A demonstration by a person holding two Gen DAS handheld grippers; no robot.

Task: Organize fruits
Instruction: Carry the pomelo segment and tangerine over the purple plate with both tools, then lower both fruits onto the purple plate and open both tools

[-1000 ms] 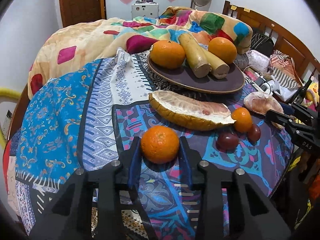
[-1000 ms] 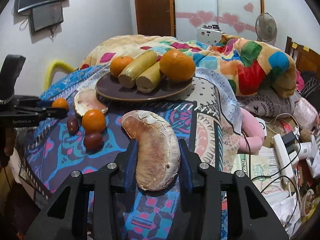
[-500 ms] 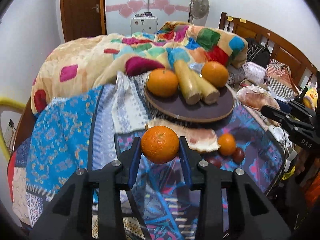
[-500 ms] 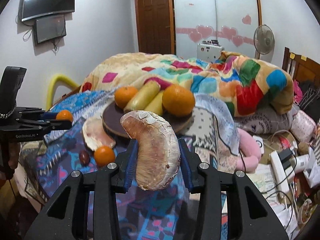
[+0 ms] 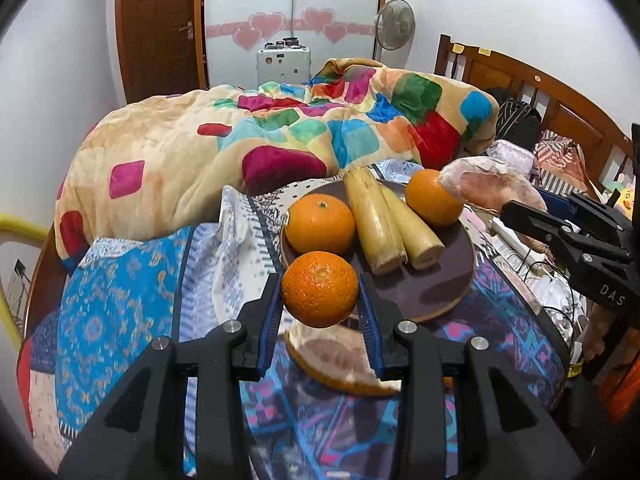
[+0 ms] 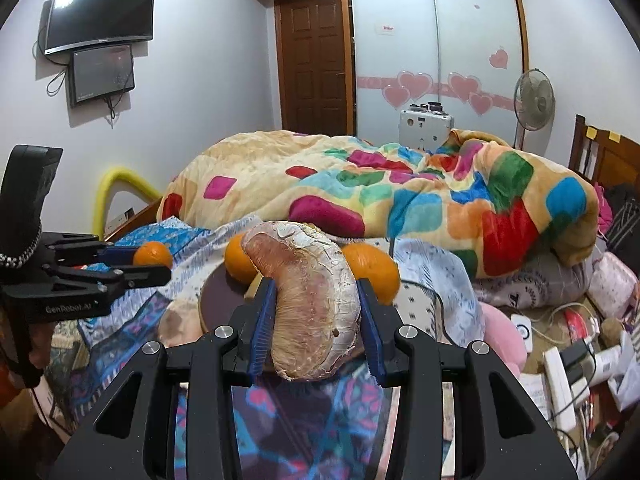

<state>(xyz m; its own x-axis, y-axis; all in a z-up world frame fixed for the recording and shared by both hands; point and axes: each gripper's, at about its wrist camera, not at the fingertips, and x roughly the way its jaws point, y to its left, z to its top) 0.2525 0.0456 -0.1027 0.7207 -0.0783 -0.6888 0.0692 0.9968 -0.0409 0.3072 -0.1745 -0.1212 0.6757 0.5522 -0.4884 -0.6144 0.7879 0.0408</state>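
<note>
My left gripper [image 5: 320, 294] is shut on an orange [image 5: 319, 288] and holds it in the air at the near edge of the dark round plate [image 5: 440, 288]. The plate carries two oranges [image 5: 320, 224] and two pale yellow stalks [image 5: 376, 228]. A pomelo peel piece [image 5: 340, 360] lies on the patterned cloth below the held orange. My right gripper [image 6: 316, 308] is shut on a peeled pomelo wedge [image 6: 312, 300], lifted in front of the plate [image 6: 216, 292]. The wedge also shows in the left wrist view [image 5: 488, 188].
A colourful quilt [image 5: 280, 140] is heaped behind the plate. A wooden headboard [image 5: 540, 92] stands at the right. Cables, chargers and boxes [image 6: 568, 352] lie to the right of the bed. A patterned cloth [image 5: 120, 300] covers the near surface.
Both grippers have lifted their fruit off the cloth and carried it toward the plate. The small orange and dark fruits have dropped out of the left wrist view.
</note>
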